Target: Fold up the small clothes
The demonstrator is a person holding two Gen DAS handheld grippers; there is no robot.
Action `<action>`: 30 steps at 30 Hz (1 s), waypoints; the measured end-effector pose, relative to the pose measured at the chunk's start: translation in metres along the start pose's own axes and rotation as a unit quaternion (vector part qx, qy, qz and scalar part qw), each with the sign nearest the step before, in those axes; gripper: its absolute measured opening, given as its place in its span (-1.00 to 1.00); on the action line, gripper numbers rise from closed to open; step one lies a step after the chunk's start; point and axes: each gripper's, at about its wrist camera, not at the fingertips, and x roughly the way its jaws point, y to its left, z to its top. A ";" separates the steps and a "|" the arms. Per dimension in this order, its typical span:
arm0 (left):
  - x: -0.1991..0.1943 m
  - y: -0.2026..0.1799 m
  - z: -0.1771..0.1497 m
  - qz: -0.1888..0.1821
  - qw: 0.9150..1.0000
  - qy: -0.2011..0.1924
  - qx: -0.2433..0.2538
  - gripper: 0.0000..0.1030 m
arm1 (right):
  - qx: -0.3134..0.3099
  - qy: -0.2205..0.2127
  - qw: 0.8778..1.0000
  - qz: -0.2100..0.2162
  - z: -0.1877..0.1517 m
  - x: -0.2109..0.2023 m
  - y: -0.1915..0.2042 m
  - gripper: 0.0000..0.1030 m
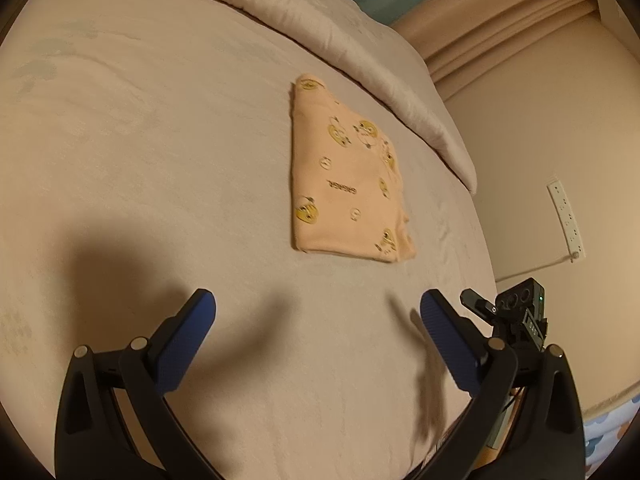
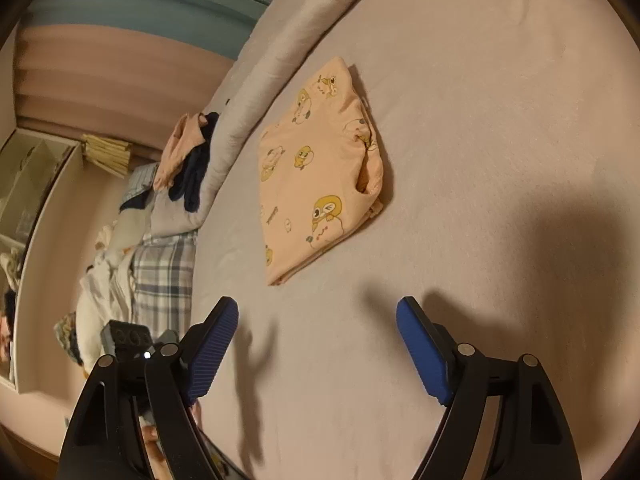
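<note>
A small peach garment (image 1: 344, 184) with yellow cartoon prints lies folded into a neat rectangle on the beige bed sheet (image 1: 140, 140). It also shows in the right wrist view (image 2: 316, 176). My left gripper (image 1: 318, 312) is open and empty, hovering above the sheet just short of the garment. My right gripper (image 2: 318, 316) is open and empty, also a little back from the garment's near corner. The right gripper's body (image 1: 520, 312) shows at the right in the left wrist view.
A rolled duvet (image 1: 320, 48) runs along the far side of the bed. A pile of other clothes (image 2: 188, 164) and a plaid cloth (image 2: 164, 276) lie past the bed's edge. A white power strip (image 1: 566, 216) lies on the floor.
</note>
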 end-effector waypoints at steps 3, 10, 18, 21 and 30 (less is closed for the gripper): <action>0.000 0.005 0.005 0.001 1.000 -0.003 -0.003 0.99 | 0.001 0.004 1.000 -0.002 0.002 0.003 -0.003 0.59; 0.009 0.014 0.018 0.010 1.000 -0.013 -0.009 0.99 | 0.007 0.000 1.000 -0.011 0.015 0.005 -0.013 0.59; 0.030 0.025 0.024 0.014 1.000 -0.004 -0.025 0.99 | -0.004 -0.003 0.999 -0.034 0.029 0.007 -0.023 0.59; 0.035 0.024 0.028 0.012 1.000 -0.001 -0.019 0.99 | -0.015 -0.010 0.999 -0.046 0.038 0.006 -0.021 0.59; 0.048 0.020 0.047 -0.019 1.000 0.008 -0.012 0.99 | -0.033 -0.011 0.997 -0.063 0.060 0.014 -0.023 0.59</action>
